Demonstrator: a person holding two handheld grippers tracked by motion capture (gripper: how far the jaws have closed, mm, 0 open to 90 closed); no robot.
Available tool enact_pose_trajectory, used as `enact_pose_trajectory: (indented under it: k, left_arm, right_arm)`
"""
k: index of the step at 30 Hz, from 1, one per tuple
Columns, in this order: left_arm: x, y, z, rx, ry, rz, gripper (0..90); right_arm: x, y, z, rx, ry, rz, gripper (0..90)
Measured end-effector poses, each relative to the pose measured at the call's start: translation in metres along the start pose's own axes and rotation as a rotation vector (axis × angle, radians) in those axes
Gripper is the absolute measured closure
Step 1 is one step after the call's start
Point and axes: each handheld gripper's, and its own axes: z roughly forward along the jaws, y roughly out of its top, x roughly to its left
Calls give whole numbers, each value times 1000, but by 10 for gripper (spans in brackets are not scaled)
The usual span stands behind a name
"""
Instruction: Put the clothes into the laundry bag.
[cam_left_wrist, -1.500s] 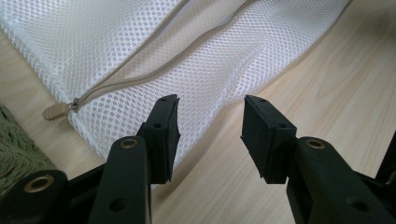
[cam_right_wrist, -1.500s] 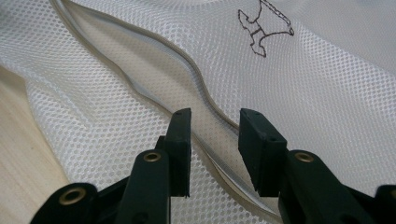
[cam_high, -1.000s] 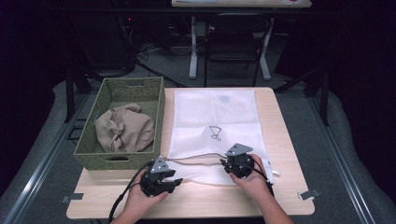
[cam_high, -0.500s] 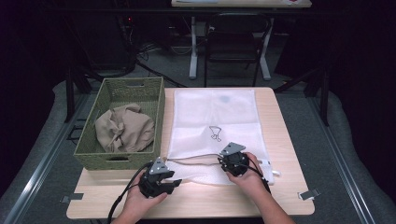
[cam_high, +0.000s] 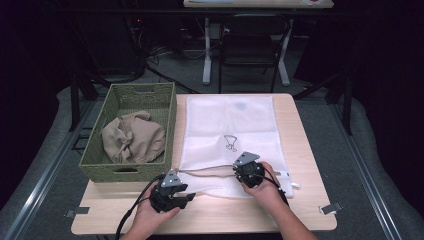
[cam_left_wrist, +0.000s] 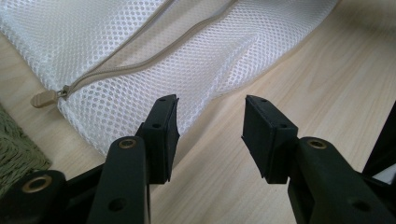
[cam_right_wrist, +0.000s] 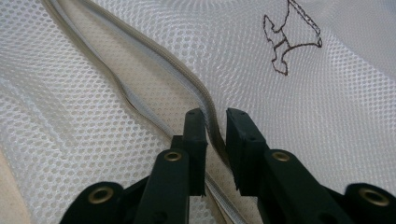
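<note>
A white mesh laundry bag (cam_high: 227, 125) lies flat on the wooden table (cam_high: 240, 212), its beige zipper (cam_left_wrist: 154, 63) partly open along the near edge. The zipper pull (cam_left_wrist: 44, 99) rests at the bag's near left corner. My right gripper (cam_high: 239, 173) sits over the opening. Its jaws have just been closing, and the raised upper zipper edge (cam_right_wrist: 187, 79) runs between them with a thin gap still showing, as seen past the right gripper (cam_right_wrist: 215, 122). My left gripper (cam_high: 191, 196) lies low at the bag's near left edge. The left gripper (cam_left_wrist: 210, 135) is open, with only bare wood between its jaws.
A green woven basket (cam_high: 172, 125) stands on the table's left side and holds a crumpled beige cloth (cam_high: 132, 137). Bare wood runs along the near edge and to the right of the bag. A chair (cam_high: 250, 40) and desk legs stand beyond the table's far edge.
My right gripper has shifted a little left onto the zipper opening and its jaws have narrowed around the zipper edge. The left gripper has stayed where it was.
</note>
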Motion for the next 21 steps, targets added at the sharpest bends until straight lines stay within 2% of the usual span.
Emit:
enact_pose_trajectory:
  k: [11,21]
  left_arm:
    - [0,0,0,-2,-5,-3,551]
    - [0,0,0,0,-8,-2,551]
  right_arm:
    - [-3,0,1,15,21,13,850]
    - [-2,0,3,22,29,5,827]
